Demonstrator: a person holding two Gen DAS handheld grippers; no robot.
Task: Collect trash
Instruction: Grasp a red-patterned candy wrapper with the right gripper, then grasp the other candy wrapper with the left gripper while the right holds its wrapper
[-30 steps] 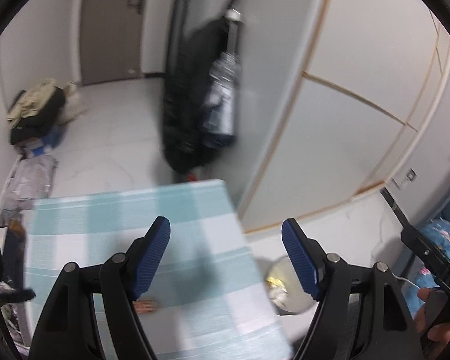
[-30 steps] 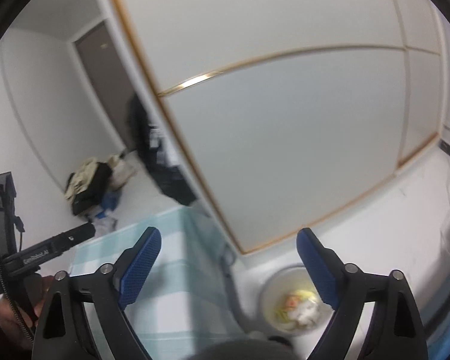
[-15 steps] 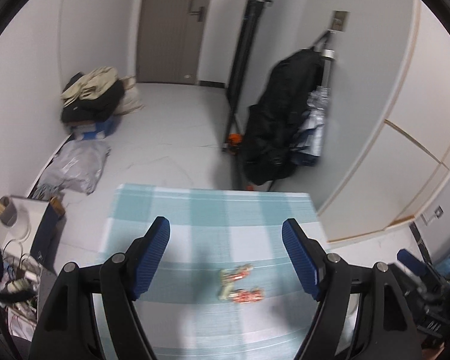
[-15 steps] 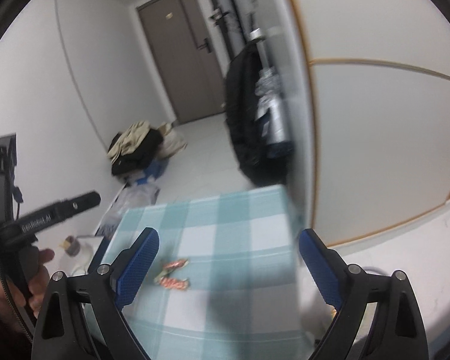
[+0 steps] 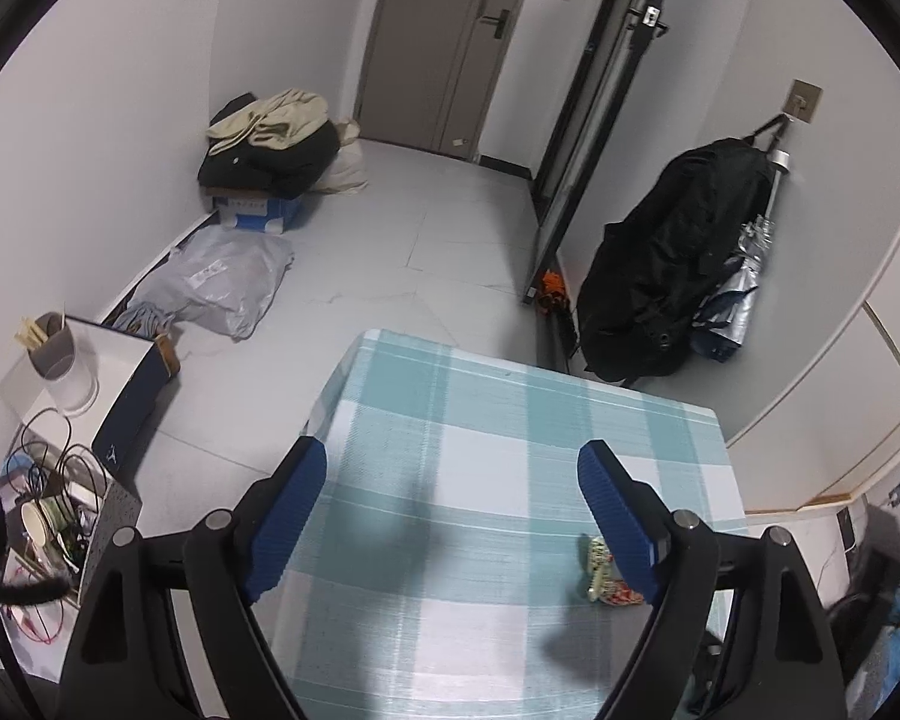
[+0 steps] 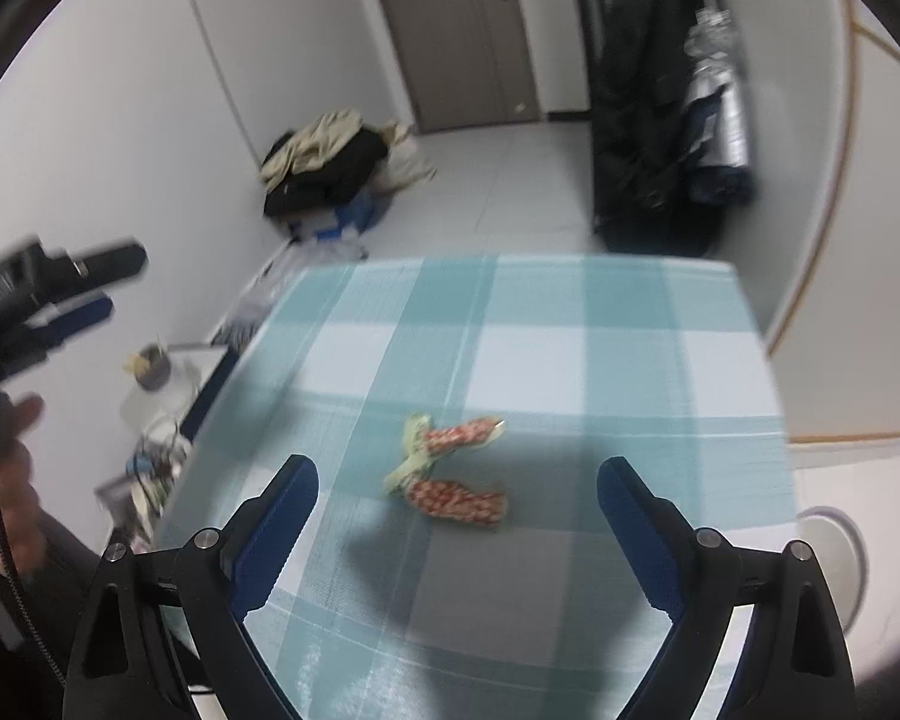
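Two red-and-green wrappers [image 6: 450, 471] lie on the checked cloth [image 6: 570, 330] that covers the table, touching each other at their green ends, with their red bodies fanned out to the right in the right wrist view. The right gripper [image 6: 457, 495] hangs above the cloth with its jaws spread wide and nothing pinched; the wrappers sit between the two blue pads as seen from that camera, a little ahead of the tips (this view is blurred, so how high the pads are above the cloth cannot be told).

The left gripper [image 5: 453, 480] also points down at the cloth. Its jaws are spread and have just been opening further, with nothing between them but bare cloth. From its camera the wrappers [image 5: 600, 570] lie off to the right, partly hidden behind the right-hand pad [image 5: 615, 519], not in the gap.

In the right wrist view the left gripper shows at the far left edge, held by a hand [image 6: 6, 480], well apart from the wrappers. A round white bin rim [image 6: 840, 546] shows on the floor just past the table's right edge.
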